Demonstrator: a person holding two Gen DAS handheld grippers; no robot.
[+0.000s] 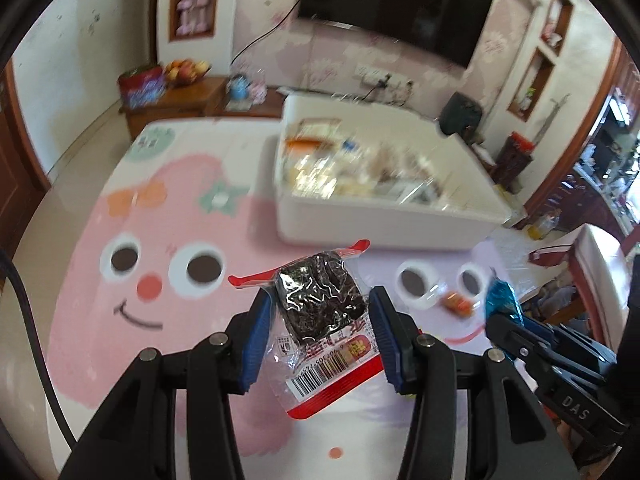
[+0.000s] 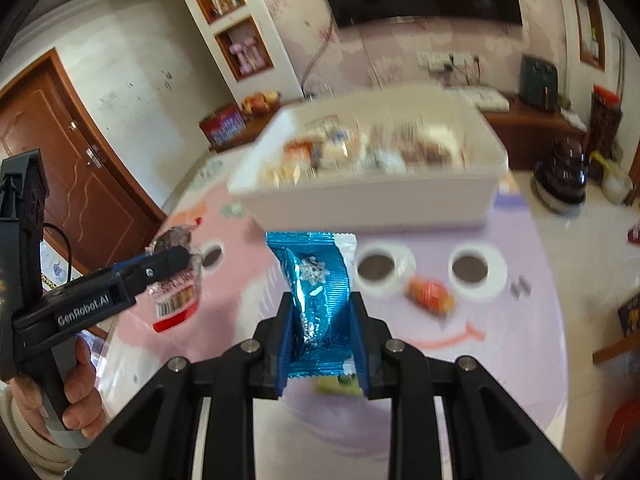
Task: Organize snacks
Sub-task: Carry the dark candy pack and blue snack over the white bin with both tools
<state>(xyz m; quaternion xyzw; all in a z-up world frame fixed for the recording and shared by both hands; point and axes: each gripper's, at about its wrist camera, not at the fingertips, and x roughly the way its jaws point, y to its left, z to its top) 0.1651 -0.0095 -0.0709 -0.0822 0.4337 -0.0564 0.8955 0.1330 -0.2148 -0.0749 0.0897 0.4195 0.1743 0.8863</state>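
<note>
Now I'm gripping a light, crinkly dark snack packet (image 1: 320,300) in the left gripper (image 1: 320,344) by its slippery film edges, and squeezing a soft blue foil packet (image 2: 320,300) mid-body in the right gripper (image 2: 322,344).

We were in a home's living room. A flat television (image 1: 394,6) hung on flowered wallpaper, wall niches (image 2: 231,20) held keepsakes, and a fruit bowl (image 1: 187,69) sat on a low wooden cabinet (image 1: 176,100). A brown panelled door (image 2: 76,160) stood beside it, and a cartoon-face cloth (image 1: 132,240) covered the table.
</note>
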